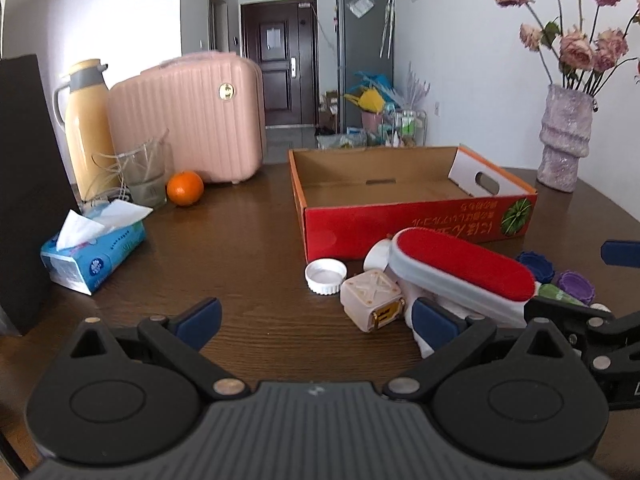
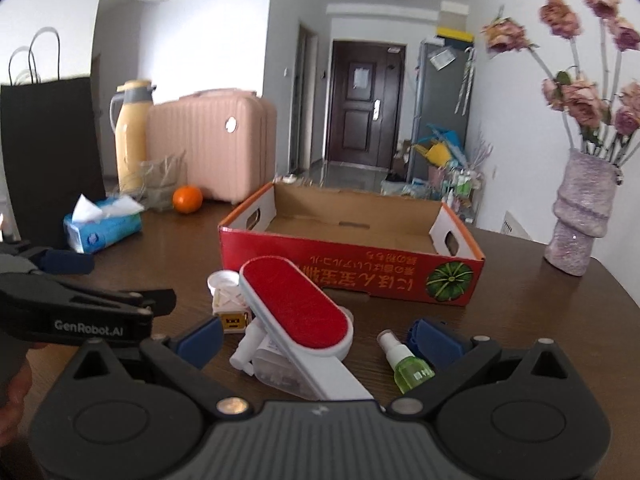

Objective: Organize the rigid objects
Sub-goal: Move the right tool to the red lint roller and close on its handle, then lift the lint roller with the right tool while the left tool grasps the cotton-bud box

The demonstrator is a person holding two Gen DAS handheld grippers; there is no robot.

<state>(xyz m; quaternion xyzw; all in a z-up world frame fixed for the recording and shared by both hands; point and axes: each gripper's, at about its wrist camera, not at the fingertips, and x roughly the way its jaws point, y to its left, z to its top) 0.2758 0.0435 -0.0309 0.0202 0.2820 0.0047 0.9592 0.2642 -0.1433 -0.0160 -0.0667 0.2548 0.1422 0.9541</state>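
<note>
Left wrist view: left gripper [image 1: 316, 316] spread wide above the tabletop [image 1: 240, 240], lint brush [image 1: 460, 268] lying right, near the red box [image 1: 420, 224]. Right wrist view: right gripper [image 2: 320, 340] released, straddling the brush beside a spray bottle [image 2: 408, 364].

Bright, even daylight; fisheye bends the edges, dark corners, flowers [image 2: 580, 96] slightly blurred.

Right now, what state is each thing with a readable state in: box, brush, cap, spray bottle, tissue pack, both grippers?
Red cardboard box: open-topped, nothing visible inside.
Red-faced white lint brush: propped on other items, tilted.
White ribbed bottle cap: off, hollow side up.
Small green spray bottle: lying down.
Blue tissue pack: opened, tissue protruding.
Left gripper: open.
Right gripper: open.
</note>
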